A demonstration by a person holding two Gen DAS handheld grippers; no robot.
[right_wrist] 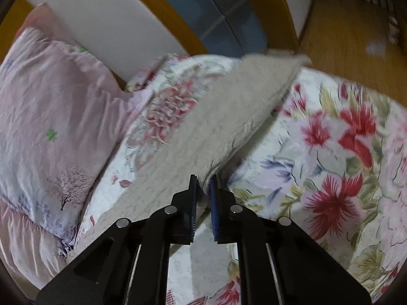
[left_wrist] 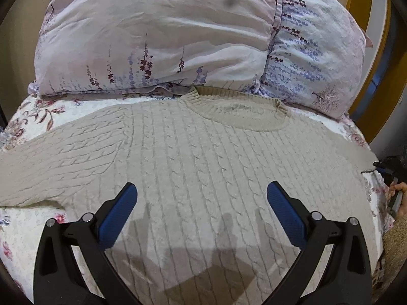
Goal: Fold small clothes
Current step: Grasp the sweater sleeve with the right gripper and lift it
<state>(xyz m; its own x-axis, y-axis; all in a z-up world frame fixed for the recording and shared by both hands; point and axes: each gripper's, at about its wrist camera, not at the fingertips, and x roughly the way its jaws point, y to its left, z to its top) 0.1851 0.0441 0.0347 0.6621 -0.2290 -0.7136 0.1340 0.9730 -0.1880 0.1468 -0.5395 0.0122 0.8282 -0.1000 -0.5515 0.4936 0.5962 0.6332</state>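
Observation:
A cream cable-knit sweater (left_wrist: 203,157) lies front up on the flowered bedspread (left_wrist: 33,117), its round collar toward the pillows and one sleeve stretched out to the left. My left gripper (left_wrist: 202,195) hovers open just over the sweater's body, its blue pads wide apart and holding nothing. In the right wrist view the sweater's other sleeve (right_wrist: 229,117) runs away toward the bed's edge. My right gripper (right_wrist: 203,180) is shut on the near edge of that sleeve, which is lifted a little off the bedspread (right_wrist: 343,152). The right gripper also shows at the far right edge (left_wrist: 389,167) of the left wrist view.
Two pale flowered pillows (left_wrist: 157,33) (left_wrist: 313,50) lie behind the collar. One pillow (right_wrist: 51,106) fills the left of the right wrist view. A wooden headboard (right_wrist: 175,23) and wooden floor (right_wrist: 343,35) lie beyond the bed. A hand (left_wrist: 399,193) shows at the right edge.

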